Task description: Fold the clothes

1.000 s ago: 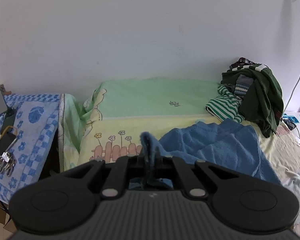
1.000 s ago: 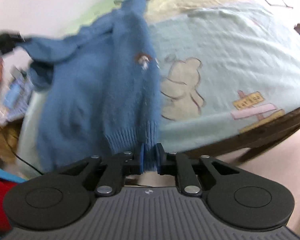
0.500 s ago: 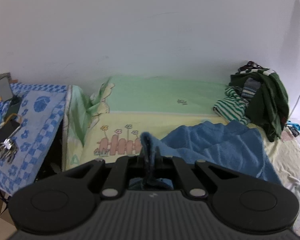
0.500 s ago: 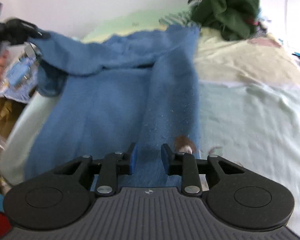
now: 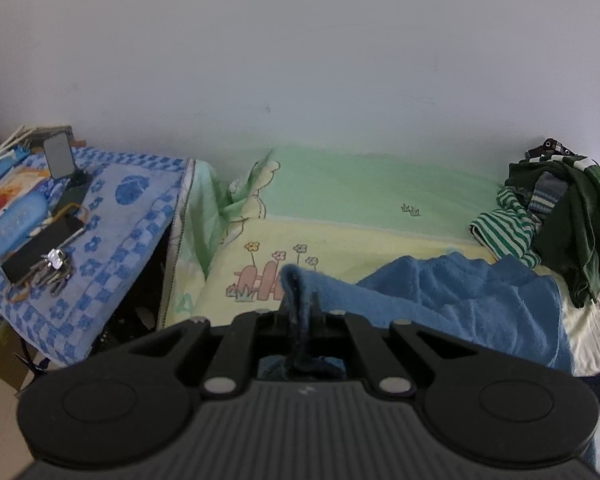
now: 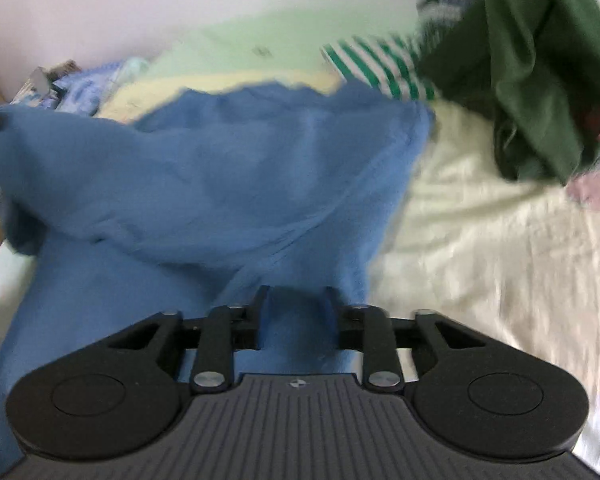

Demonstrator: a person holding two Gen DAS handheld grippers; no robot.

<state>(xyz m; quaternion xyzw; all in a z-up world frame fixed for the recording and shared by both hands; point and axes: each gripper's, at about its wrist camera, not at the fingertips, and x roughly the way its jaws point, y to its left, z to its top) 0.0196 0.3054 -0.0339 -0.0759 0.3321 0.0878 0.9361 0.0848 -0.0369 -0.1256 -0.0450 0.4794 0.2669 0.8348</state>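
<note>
On the bed (image 5: 340,240), near its front edge, lies the blue sweater (image 6: 228,168) that I am folding; part of it is spread on the sheet and part hangs toward the floor. My left gripper (image 5: 300,312) is clenched on a bunched edge of the knit, which stands up between its fingers. I hold this end lifted at the left side of the bed so the cloth stays stretched and does not slide off. My right gripper (image 6: 294,300) is over the sweater, nearer the middle of the bed. Its jaws have just been closing a little, but I see a clear gap between them, and the blue cloth shows in that gap. The picture is blurred, so I cannot tell if the pads press on the fabric; to me they look released. I judge that I laid one part down here to make a fold.

At the far right corner of the bed sits a pile of green clothes (image 5: 576,216) with a striped shirt (image 5: 504,232), waiting for later. Beside the bed, on a blue checked cloth (image 5: 112,248), are keys (image 5: 54,268) and a phone (image 5: 58,156).
</note>
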